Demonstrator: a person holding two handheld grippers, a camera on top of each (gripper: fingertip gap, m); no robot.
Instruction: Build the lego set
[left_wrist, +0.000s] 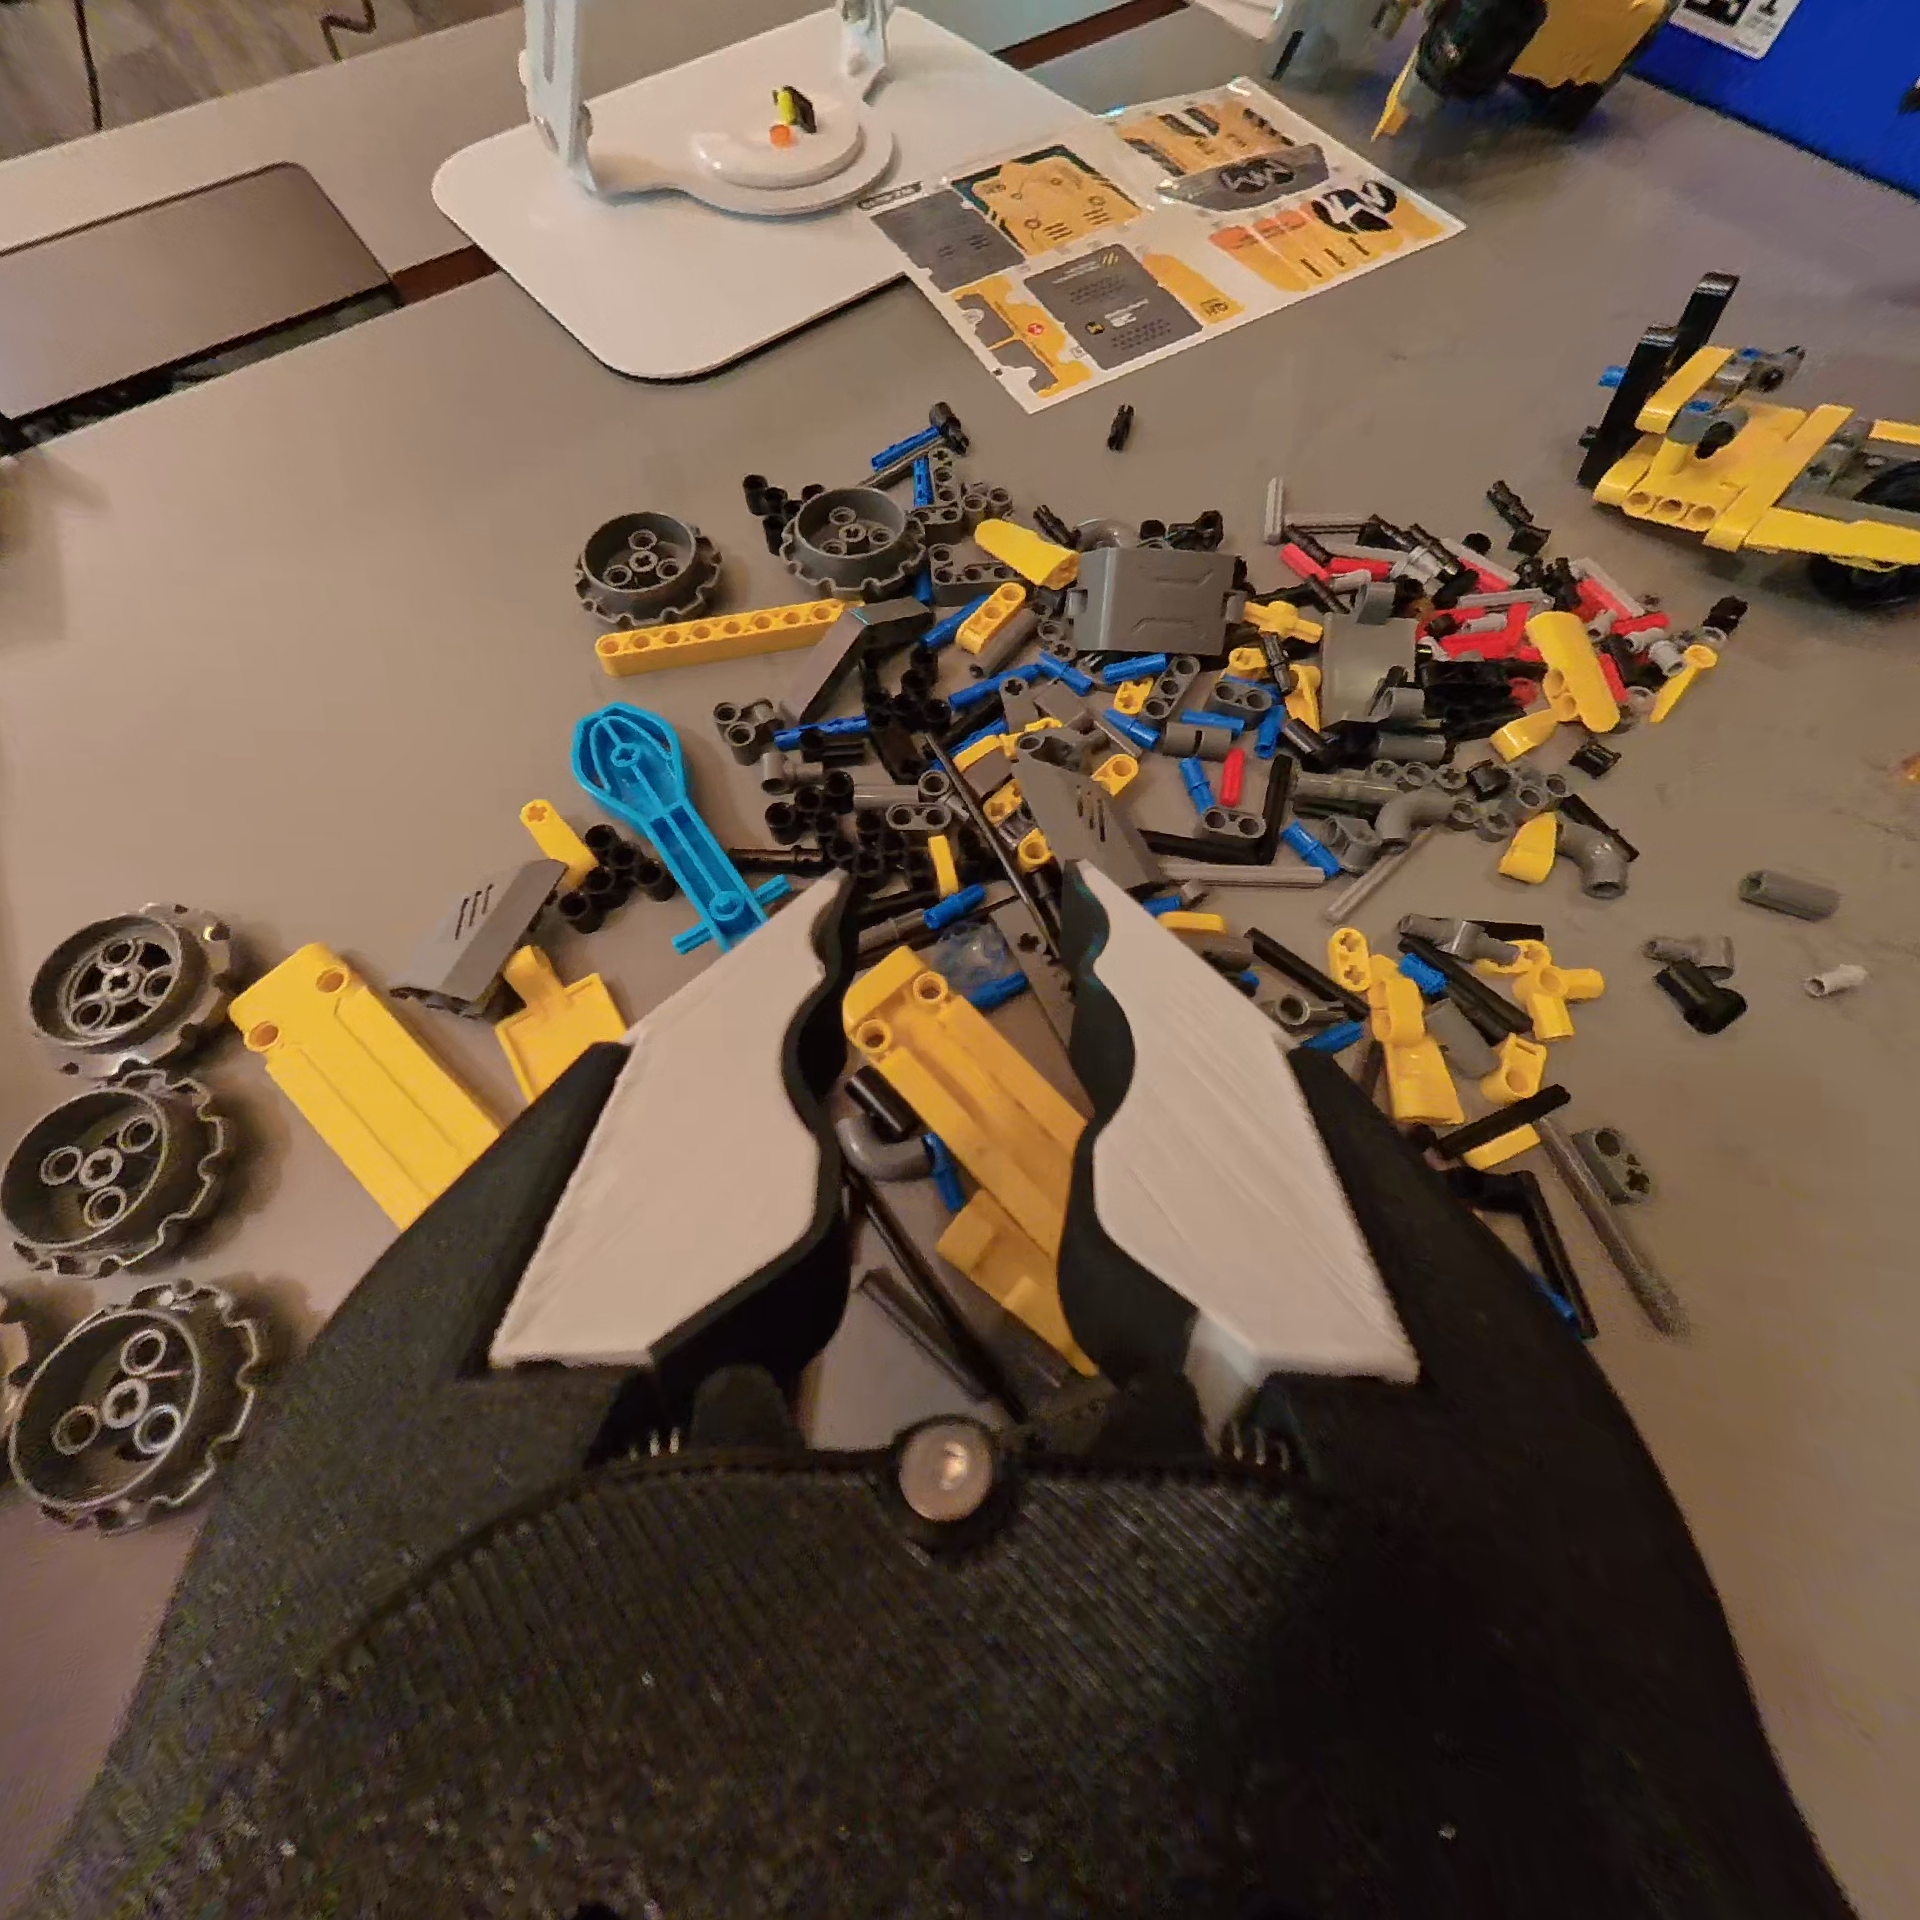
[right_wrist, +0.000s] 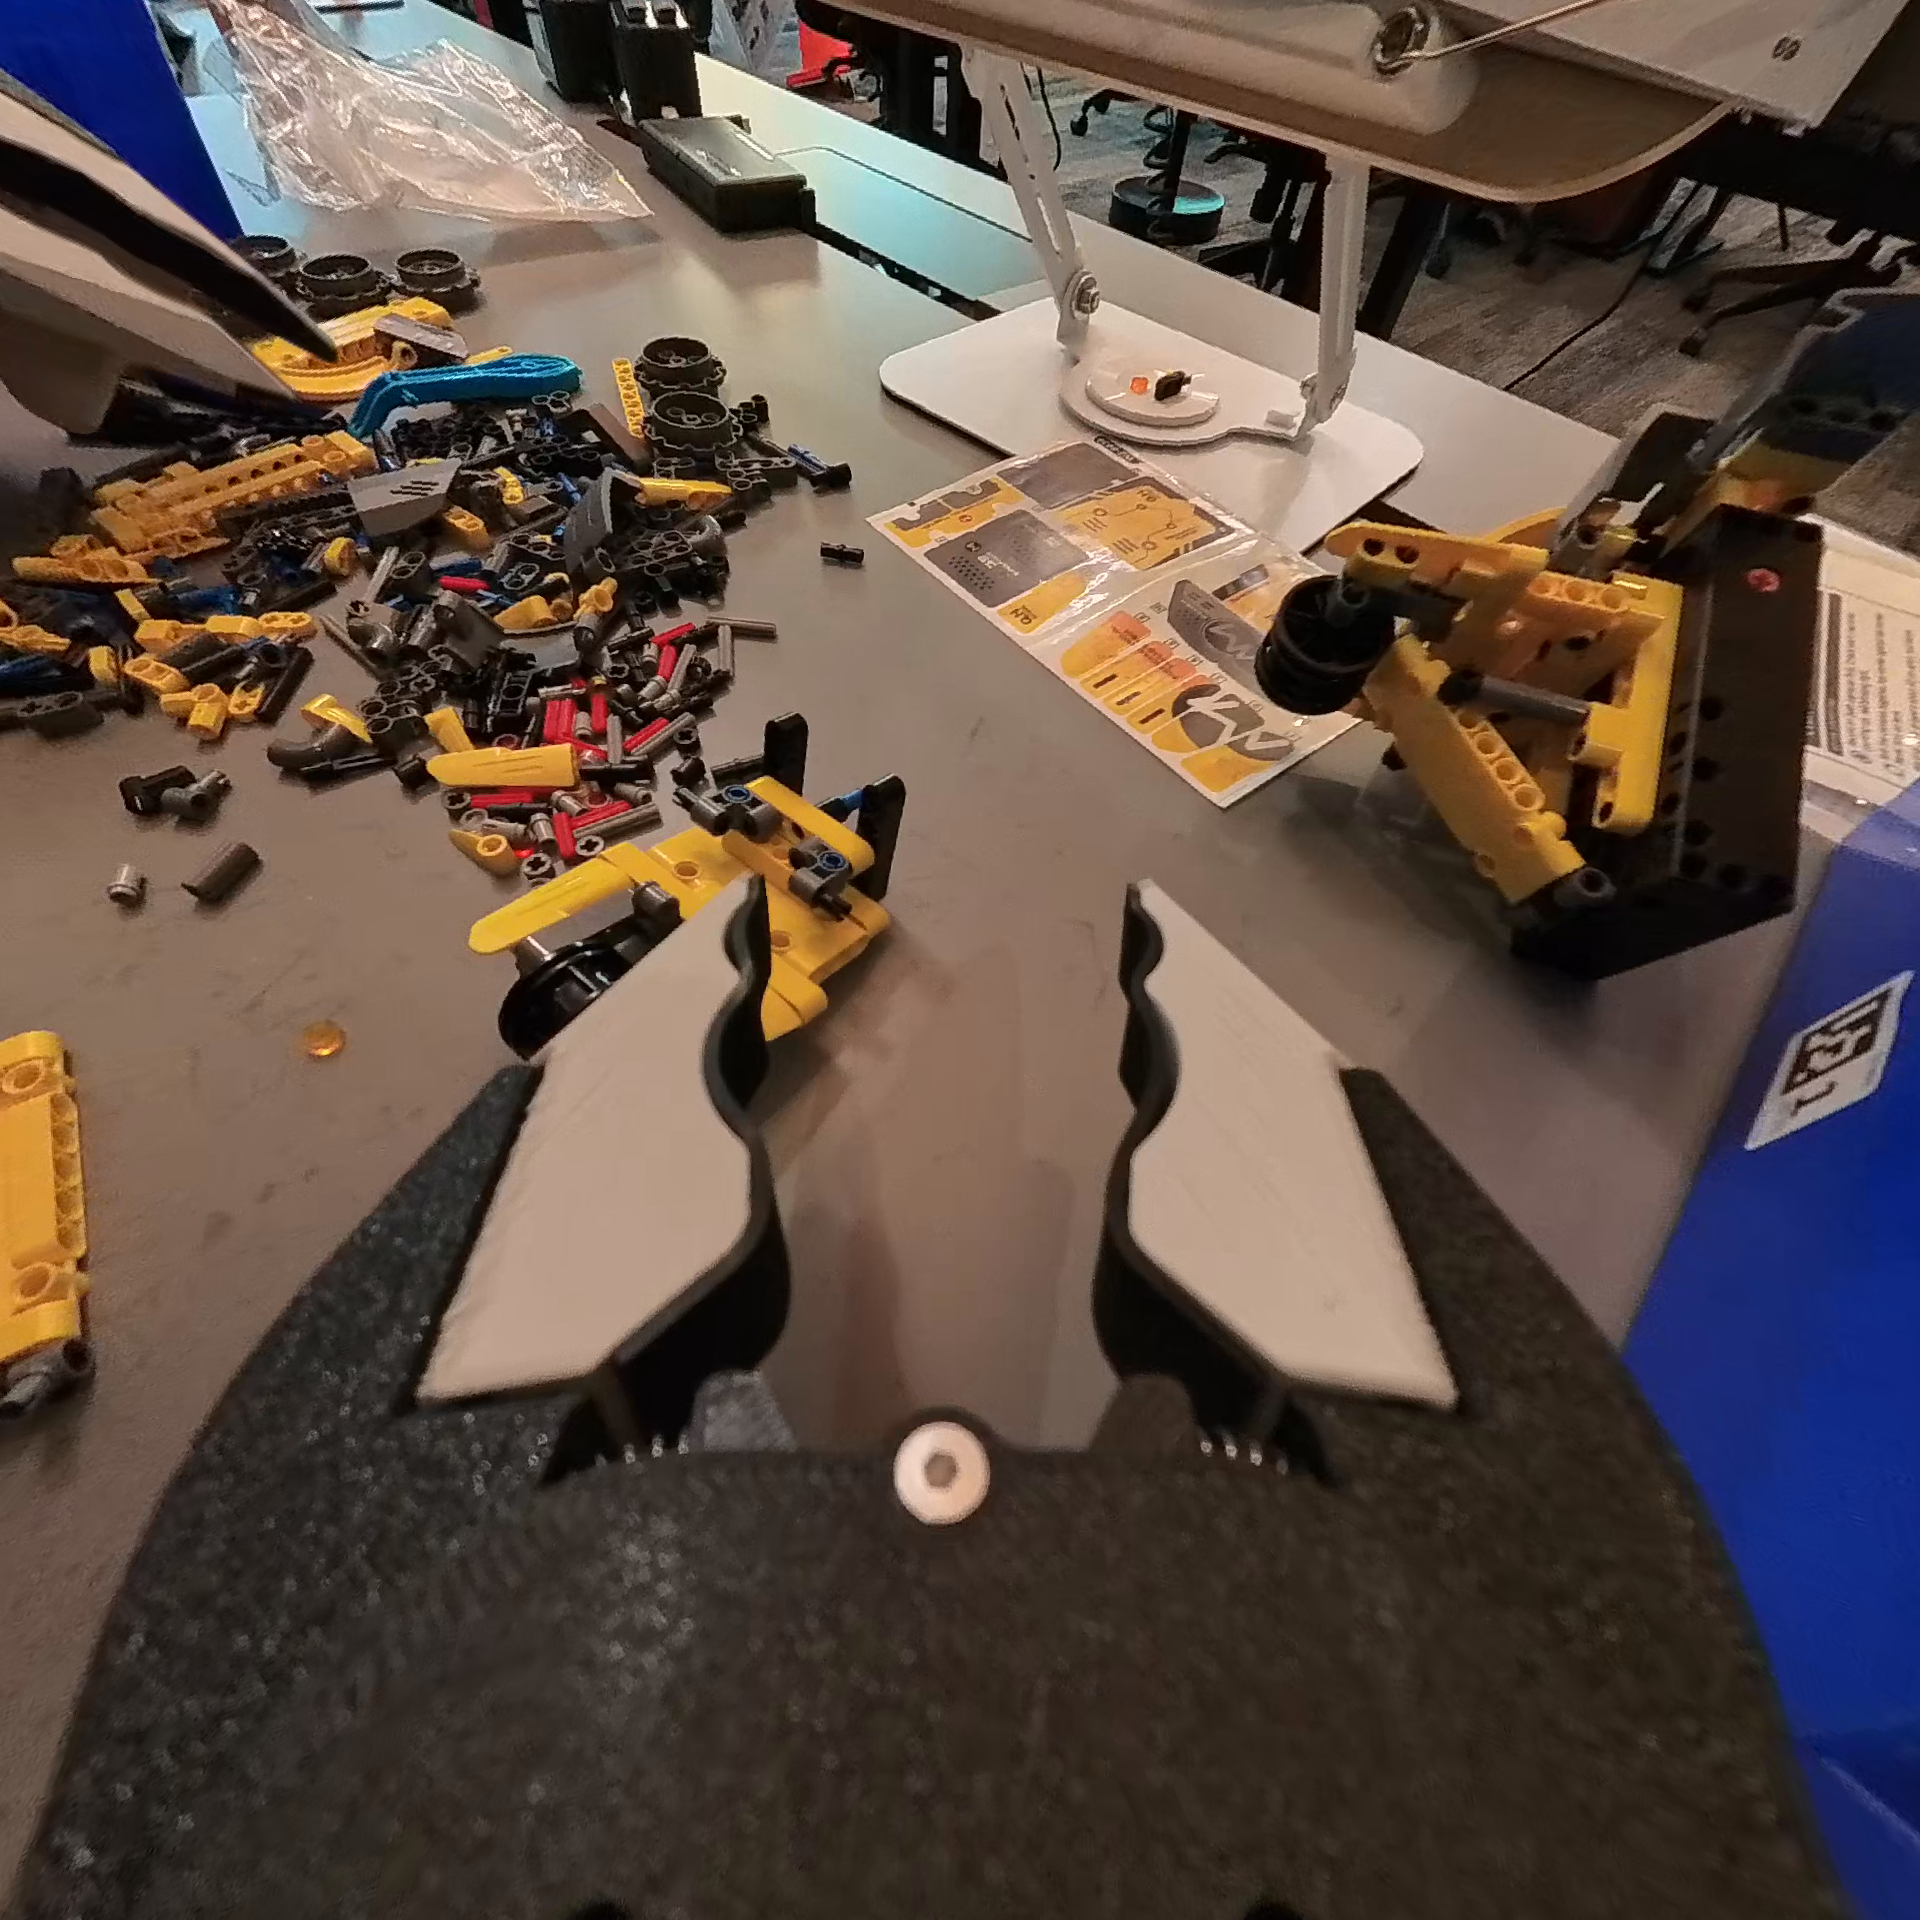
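Grey desk, warm dim light, office chairs behind. Far left, three dark grey toothed wheel hubs in a column, just beside a long yellow ribbed plastic panel. Next, a light blue plastic brick-separator lever at the near edge of the big loose heap of black, blue, red, grey and yellow building pins and beams. Left tool hangs over the near part of that heap, fingers apart, nothing held; a second yellow ribbed panel lies on the desk in the gap beneath them. Contact cannot be told.

Further right, a small yellow and black partly built assembly with a black wheel. Right tool is low over bare desk, fingers wide apart and empty, its left finger just beside that assembly, overlapping it in view. Beyond, a clear-wrapped yellow and grey sticker sheet near a white stand base. Far right, a bigger yellow and black beam-frame build leans on a blue box.

Judgement: for either yellow piece, close on the long flat sides, square to it, clear of loose pins.
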